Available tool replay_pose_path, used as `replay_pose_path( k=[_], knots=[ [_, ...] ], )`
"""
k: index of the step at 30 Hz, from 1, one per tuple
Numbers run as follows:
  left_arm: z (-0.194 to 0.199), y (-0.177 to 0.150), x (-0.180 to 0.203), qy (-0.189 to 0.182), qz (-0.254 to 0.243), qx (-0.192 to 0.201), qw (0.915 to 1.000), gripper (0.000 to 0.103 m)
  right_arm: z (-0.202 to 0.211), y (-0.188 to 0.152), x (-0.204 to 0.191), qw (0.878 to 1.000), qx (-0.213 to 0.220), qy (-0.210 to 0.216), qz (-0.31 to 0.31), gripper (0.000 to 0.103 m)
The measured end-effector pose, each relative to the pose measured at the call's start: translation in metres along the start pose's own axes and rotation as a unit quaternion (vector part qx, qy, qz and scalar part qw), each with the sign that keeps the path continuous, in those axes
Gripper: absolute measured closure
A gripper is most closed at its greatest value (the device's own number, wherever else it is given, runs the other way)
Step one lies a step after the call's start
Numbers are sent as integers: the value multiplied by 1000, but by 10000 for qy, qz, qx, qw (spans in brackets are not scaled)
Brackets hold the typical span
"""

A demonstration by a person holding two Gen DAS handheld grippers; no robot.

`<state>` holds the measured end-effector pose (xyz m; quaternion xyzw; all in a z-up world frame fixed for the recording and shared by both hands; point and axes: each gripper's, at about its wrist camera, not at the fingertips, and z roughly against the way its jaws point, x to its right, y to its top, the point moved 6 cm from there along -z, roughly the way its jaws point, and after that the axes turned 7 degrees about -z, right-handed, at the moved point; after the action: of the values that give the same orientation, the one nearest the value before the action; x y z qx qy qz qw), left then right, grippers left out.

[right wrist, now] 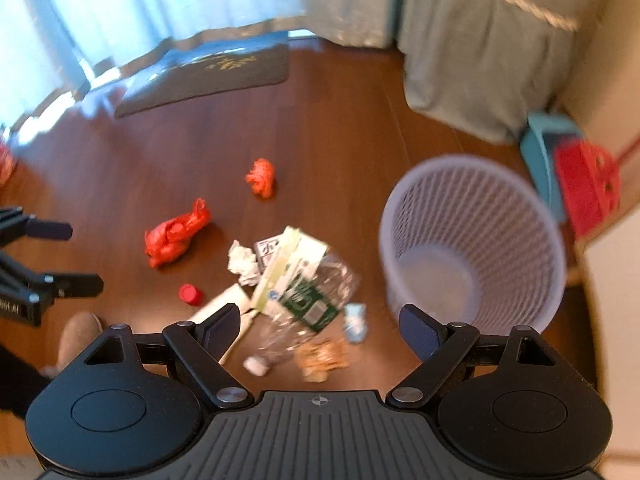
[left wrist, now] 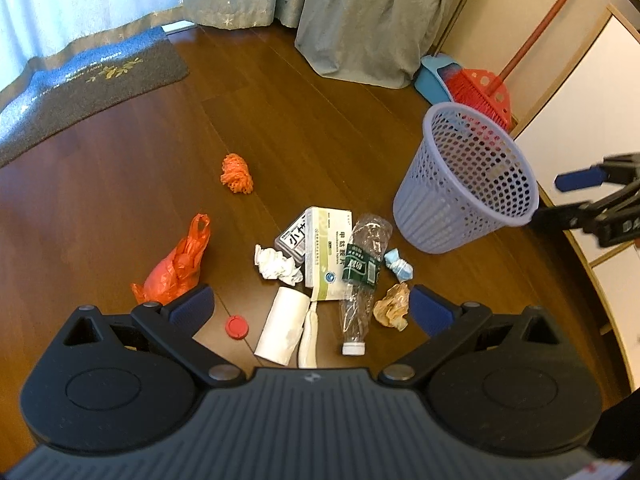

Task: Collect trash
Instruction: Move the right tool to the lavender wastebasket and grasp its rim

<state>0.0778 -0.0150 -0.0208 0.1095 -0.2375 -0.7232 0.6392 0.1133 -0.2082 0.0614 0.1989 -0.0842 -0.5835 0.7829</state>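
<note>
Trash lies in a heap on the wooden floor: a crushed clear bottle (left wrist: 360, 272) (right wrist: 308, 300), a white medicine box (left wrist: 328, 256) (right wrist: 288, 264), a white paper roll (left wrist: 282, 326), crumpled white tissue (left wrist: 278, 266) (right wrist: 243, 262), a brown paper wad (left wrist: 394, 306) (right wrist: 322, 356), a blue-white wad (left wrist: 399, 266) and a red cap (left wrist: 237, 327) (right wrist: 190, 294). A red plastic bag (left wrist: 176, 266) (right wrist: 176, 234) and an orange net ball (left wrist: 237, 174) (right wrist: 262, 178) lie apart. My left gripper (left wrist: 312, 308) hovers open above the heap. My right gripper (right wrist: 320, 330) is open, near the lilac basket (left wrist: 468, 180) (right wrist: 472, 240). Neither holds anything.
A grey doormat (left wrist: 92, 80) (right wrist: 208, 76) lies by the curtains at the back left. A cloth-covered piece of furniture (left wrist: 372, 20) stands at the back. A red broom (left wrist: 486, 92) and blue dustpan (left wrist: 434, 76) lean in the corner behind the basket. A slippered foot (right wrist: 78, 338) is at the lower left.
</note>
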Motion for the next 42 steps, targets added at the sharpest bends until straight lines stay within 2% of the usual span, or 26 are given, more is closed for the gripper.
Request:
replay_pose_path(
  k=[3,7,11,15,17,21,25,27,30,33,35,42],
  knots=[
    [-1,13,1,-6,-126,105,9999,1,10,12,18,9999,-17,133,27,18],
    [-6,31,1,-22,-324,259,9991,1,15,21,50,9999,137,-14,82,18],
    [-18,39,-8,-19,-331,212,9992,1,6,9,85,9994,271,-200,25,18],
    [-31,37,-19,17,-289,27,9996,1,-13,-20,110,9992,379,-151,-42,18],
    [-38,35,-24,9,-272,-68,9996,1,-27,-34,115,9989,451,-61,64,18],
    [-48,30,-34,57,-393,-185,9990,1,-53,-48,112,9955,883,48,330,18],
    [-58,31,-43,12,-331,-326,9989,1,-82,-54,99,9907,993,-73,931,20],
    [-60,35,-44,21,-465,-284,9985,1,-96,-56,94,9877,986,-99,1212,26],
    [-62,37,-48,31,-578,-239,9980,1,-118,-60,94,9875,966,-19,1248,36],
    [-65,38,-56,-64,-159,-311,9994,1,-135,-60,98,9884,1068,18,1077,46],
    [-65,41,-57,-98,-57,-260,9996,1,-140,-58,100,9883,1138,49,1011,50],
    [-72,55,-30,-209,-526,-288,9980,1,-149,-56,100,9848,1198,-107,1250,71]
  ],
)
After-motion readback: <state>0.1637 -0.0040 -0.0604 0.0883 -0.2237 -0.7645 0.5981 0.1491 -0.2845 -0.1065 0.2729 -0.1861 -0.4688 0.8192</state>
